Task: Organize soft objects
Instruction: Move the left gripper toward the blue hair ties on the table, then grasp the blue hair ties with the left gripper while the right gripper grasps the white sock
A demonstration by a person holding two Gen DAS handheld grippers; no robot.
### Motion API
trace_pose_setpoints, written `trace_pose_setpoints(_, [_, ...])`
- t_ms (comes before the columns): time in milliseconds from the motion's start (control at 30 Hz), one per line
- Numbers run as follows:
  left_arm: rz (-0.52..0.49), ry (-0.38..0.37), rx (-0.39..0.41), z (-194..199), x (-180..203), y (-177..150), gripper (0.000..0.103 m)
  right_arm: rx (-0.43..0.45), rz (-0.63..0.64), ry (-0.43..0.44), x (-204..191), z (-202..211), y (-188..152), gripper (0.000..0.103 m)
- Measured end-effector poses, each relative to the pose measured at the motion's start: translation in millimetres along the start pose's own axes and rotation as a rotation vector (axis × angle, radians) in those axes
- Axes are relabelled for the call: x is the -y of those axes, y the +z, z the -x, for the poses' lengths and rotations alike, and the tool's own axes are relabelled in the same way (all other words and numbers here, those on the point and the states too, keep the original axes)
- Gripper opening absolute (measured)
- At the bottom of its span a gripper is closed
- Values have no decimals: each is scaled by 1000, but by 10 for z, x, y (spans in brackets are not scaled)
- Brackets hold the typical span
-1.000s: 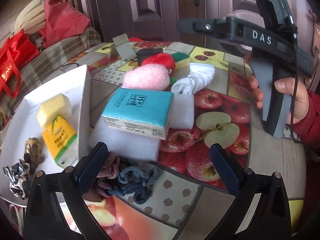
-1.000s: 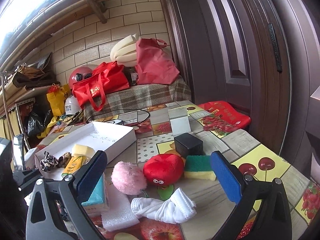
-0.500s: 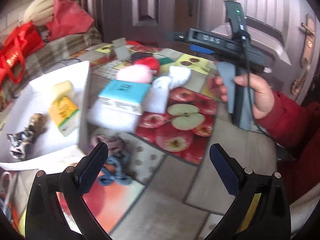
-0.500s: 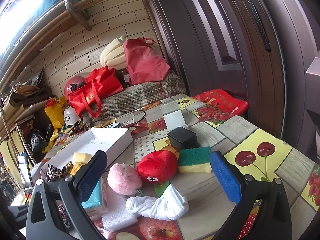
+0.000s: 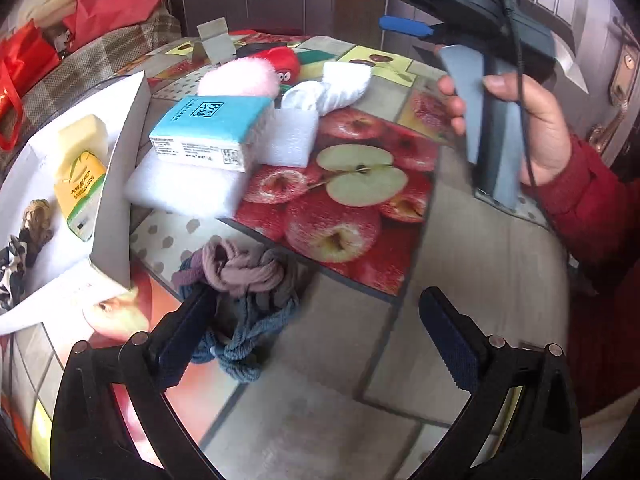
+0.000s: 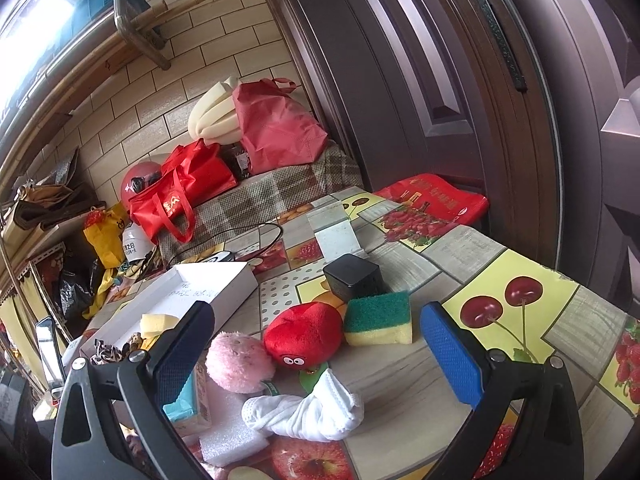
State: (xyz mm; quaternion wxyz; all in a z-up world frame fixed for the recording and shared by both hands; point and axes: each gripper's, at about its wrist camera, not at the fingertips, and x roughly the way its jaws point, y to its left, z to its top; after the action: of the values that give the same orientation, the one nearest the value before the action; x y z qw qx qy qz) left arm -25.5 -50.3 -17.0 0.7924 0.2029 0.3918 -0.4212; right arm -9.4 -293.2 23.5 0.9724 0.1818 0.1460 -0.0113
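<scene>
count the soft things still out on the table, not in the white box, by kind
scrunchies: 2
foam blocks: 2
tissue pack: 1
pink pom-pom: 1
red plush: 1
white cloth: 1
sponge: 1
total: 9

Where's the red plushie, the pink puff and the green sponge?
Red plushie (image 6: pixel 303 334), right wrist view, middle of its body.
Pink puff (image 6: pixel 238 361), right wrist view, fuzzy centre.
Green sponge (image 6: pixel 378 309), right wrist view, green top face.

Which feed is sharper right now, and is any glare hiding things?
Left wrist view: motion-smeared, hair ties and foam soft. Right wrist view: crisp on the sponge and red plush; window blown out top left, hiding nothing on the table.
</scene>
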Motion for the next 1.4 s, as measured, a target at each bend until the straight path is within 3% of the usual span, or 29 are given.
trace_pose_setpoints(133, [98,43,102,337,-162,-72,102,33,-23,-1,161,87,113,103])
trace_pose_setpoints(200, [146,73,123,419,-300,-80,102,-31,16,29,235,30,179,103])
trace_pose_setpoints(300, [175,71,90,331,-426,-62,101,-180,145,94,212,-113,152,103])
trace_pose_setpoints(433, [138,62,34,106,-334,-43,97,-354,298,154,52,-292,-60,103])
trace_pose_setpoints(667, [96,108,-18,-76,-259,58,80,-450,399,187,-151,-504,-198,103])
trace_pose_setpoints(733, [94,105,-19,-77,-274,70,77,-484,425,200,-201,-567,-236,94])
trace_pose_setpoints(767, [92,104,-13,-69,-279,64,72,-503,437,204,-214,-589,-259,78])
trace_pose_setpoints(800, [88,95,-4,-59,-277,52,69,-527,446,210,-229,-616,-288,68])
trace_pose_setpoints(833, [82,87,6,-46,-270,39,61,-542,452,210,-236,-633,-311,66])
trace_pose_setpoints(900, [75,69,28,-12,-247,4,37,-540,459,215,-238,-616,-306,56])
trace_pose_setpoints(933, [74,63,36,6,-231,-10,31,-534,466,219,-241,-590,-308,55])
trace_pose_setpoints(1067, [57,112,74,91,-152,-34,27,-486,448,203,-198,-454,-278,48])
trace_pose_setpoints(1200, [92,156,223,375,-188,-111,27,-299,354,172,-74,-149,-111,48])
trace_pose_setpoints(1300, [215,256,355,634,-396,-223,27,-167,261,170,-28,66,-48,48])
trace_pose_setpoints(1400, [289,393,453,833,-541,-339,27,-92,283,152,-169,189,-55,48])
